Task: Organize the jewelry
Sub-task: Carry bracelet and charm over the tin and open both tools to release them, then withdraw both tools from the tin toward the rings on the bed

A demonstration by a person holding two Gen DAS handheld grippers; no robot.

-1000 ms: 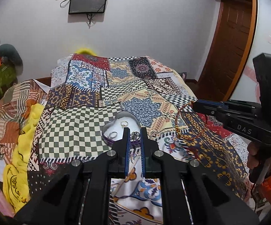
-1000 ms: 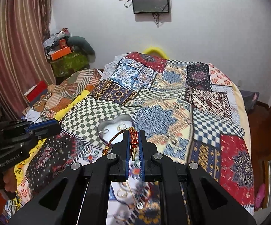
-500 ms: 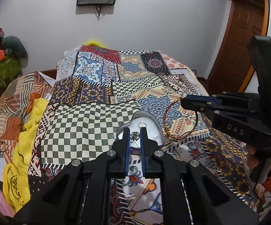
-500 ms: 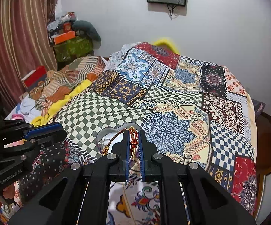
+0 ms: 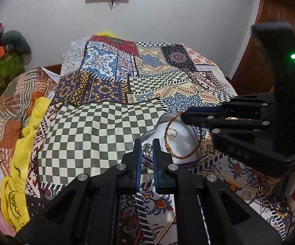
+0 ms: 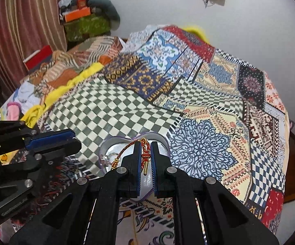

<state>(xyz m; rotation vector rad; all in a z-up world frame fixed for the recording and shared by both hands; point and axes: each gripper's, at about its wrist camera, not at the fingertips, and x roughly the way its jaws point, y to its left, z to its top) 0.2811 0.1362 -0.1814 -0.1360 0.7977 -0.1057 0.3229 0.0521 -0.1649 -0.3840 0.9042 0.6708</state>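
A clear heart-shaped dish [image 5: 185,140] with a silver lining lies on the patchwork quilt [image 5: 90,126]. A gold ring [image 5: 172,133] lies in it, and the right wrist view shows a silver stone ring [image 6: 104,157] near its rim. My right gripper [image 6: 145,144] is shut on the knot of a red-and-gold thread bracelet [image 6: 145,155]. In the left wrist view that bracelet's loop [image 5: 169,148] hangs over the dish from the right gripper [image 5: 185,118]. My left gripper [image 5: 146,140] is shut on a small silver filigree ornament [image 5: 146,148] at the dish's near edge.
More jewellery, a gold hoop [image 5: 247,194] and a chain [image 5: 259,181], lies on the quilt at the lower right. A yellow cloth [image 5: 22,159] and piled clothes run along the bed's left side. A wooden door [image 5: 270,40] stands to the right.
Both grippers have come forward and down to the heart dish. The bracelet, earlier off to the dish's right, now hangs over it. The ornament stays between the left fingers.
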